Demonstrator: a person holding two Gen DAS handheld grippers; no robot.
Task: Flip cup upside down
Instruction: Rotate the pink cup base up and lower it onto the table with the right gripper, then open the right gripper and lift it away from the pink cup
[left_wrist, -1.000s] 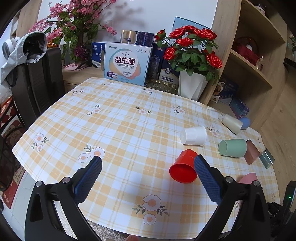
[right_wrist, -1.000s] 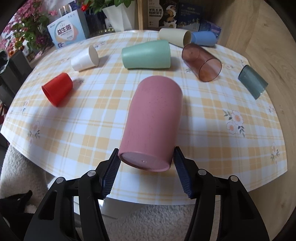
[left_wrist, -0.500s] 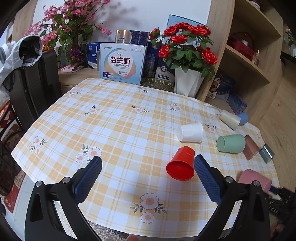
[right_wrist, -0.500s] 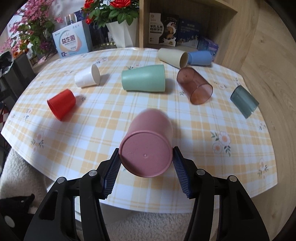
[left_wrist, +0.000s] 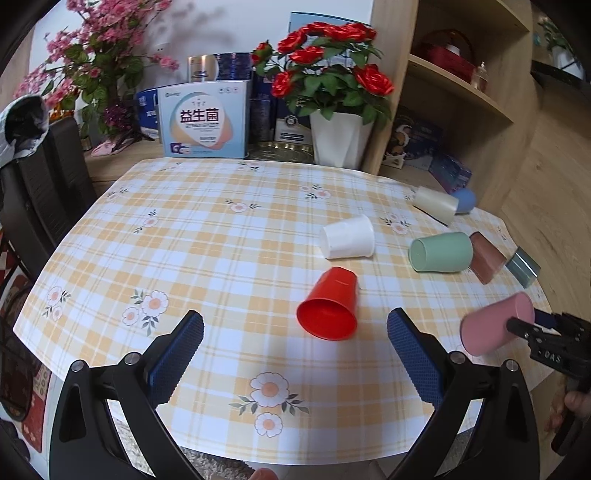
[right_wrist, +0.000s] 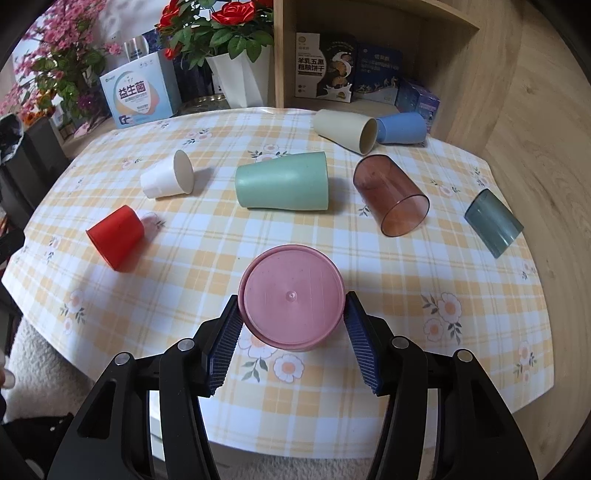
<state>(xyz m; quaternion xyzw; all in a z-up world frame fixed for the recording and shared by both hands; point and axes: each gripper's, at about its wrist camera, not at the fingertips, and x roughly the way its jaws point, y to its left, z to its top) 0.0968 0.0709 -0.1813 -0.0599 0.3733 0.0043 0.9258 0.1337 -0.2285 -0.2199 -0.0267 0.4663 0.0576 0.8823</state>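
My right gripper is shut on the pink cup, gripping it near its base, with the round bottom facing the camera and the mouth pointing away. In the left wrist view the pink cup hangs tilted above the table's right front edge, held by the right gripper. My left gripper is open and empty above the table's front edge, with the red cup lying on its side just beyond its fingers.
Lying on their sides on the checked tablecloth are a red cup, white cup, green cup, brown clear cup, grey clear cup, cream cup and blue cup. Flower vase and boxes stand behind.
The right gripper has lifted the pink cup off the table and tipped it so its base faces the camera. The left gripper has shifted slightly and stays open.
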